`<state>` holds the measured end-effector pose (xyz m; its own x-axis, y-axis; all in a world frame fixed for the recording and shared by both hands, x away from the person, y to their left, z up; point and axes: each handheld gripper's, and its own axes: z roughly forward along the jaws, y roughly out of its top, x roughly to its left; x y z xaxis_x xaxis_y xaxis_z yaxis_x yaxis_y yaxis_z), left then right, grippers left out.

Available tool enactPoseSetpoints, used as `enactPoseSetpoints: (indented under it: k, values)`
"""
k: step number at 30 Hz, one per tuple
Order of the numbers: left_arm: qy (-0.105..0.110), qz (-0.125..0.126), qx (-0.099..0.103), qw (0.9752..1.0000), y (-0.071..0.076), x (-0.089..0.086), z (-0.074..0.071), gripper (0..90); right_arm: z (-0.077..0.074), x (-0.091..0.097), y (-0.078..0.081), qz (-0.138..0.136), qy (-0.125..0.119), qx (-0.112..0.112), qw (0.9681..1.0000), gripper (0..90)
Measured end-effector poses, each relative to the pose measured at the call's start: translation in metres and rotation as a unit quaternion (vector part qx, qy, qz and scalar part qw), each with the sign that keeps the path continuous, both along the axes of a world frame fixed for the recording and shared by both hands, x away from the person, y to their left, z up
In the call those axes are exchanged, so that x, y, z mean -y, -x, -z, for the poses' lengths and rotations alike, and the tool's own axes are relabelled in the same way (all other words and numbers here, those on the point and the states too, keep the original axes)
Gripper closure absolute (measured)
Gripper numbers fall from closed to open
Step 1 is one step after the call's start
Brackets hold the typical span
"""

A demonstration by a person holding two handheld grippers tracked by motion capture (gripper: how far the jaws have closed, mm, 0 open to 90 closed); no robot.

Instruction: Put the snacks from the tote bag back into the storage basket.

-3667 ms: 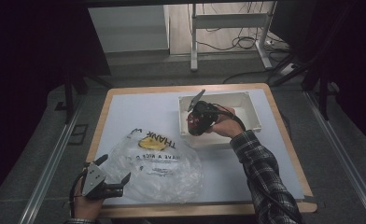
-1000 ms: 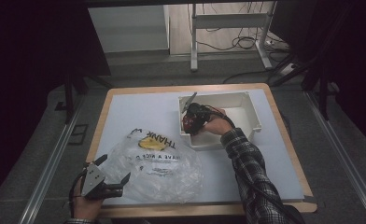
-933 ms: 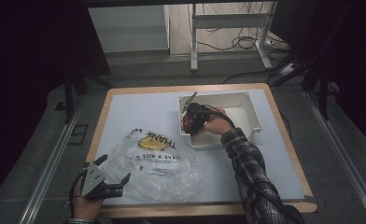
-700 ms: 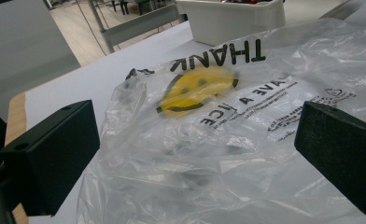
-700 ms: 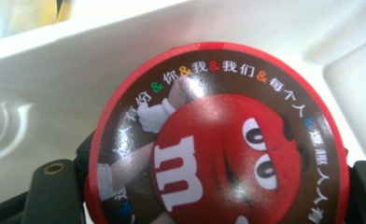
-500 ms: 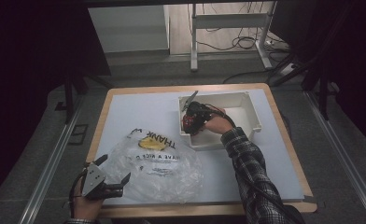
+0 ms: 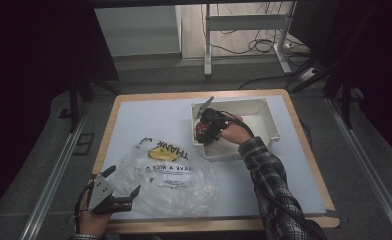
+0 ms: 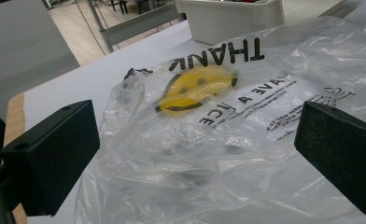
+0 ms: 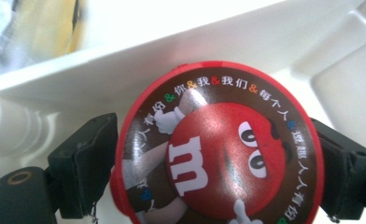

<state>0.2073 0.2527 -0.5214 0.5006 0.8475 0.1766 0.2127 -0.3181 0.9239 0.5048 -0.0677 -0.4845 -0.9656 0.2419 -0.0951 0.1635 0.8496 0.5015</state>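
The right gripper (image 7: 202, 131) reaches into the white bin (image 7: 269, 117) at the middle right of the high view. In the right gripper view a round red candy tin (image 9: 218, 144) sits between its two black jaws, low in the middle of the picture. The jaws have just been opening. I cannot tell if the pads press on the tin, because its rim covers them. The bottom of the tin is cut off. In the high view the tin is just a small red spot, hard to make out.

The left gripper (image 7: 119, 196) is at the lower left, jaws wide apart, holding nothing. A clear plastic bag (image 8: 228, 140) with a yellow smiley lies in front of it
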Motion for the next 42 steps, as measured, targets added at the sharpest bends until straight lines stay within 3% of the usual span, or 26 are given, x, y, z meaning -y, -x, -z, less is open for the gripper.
enactPoseSetpoints:
  k: [26, 42]
  values:
    - [-0.003, 0.0, -0.001, 1.0, 0.0, 0.001, 0.0, 0.0, -0.017, 0.011, 0.013, 0.016, -0.049, 0.009, 0.9986, 9.4]
    - [-0.005, 0.002, -0.001, 1.0, 0.0, 0.002, 0.001, 0.0, -0.02, 0.025, 0.022, 0.035, -0.082, 0.024, 0.9957, 7.9]
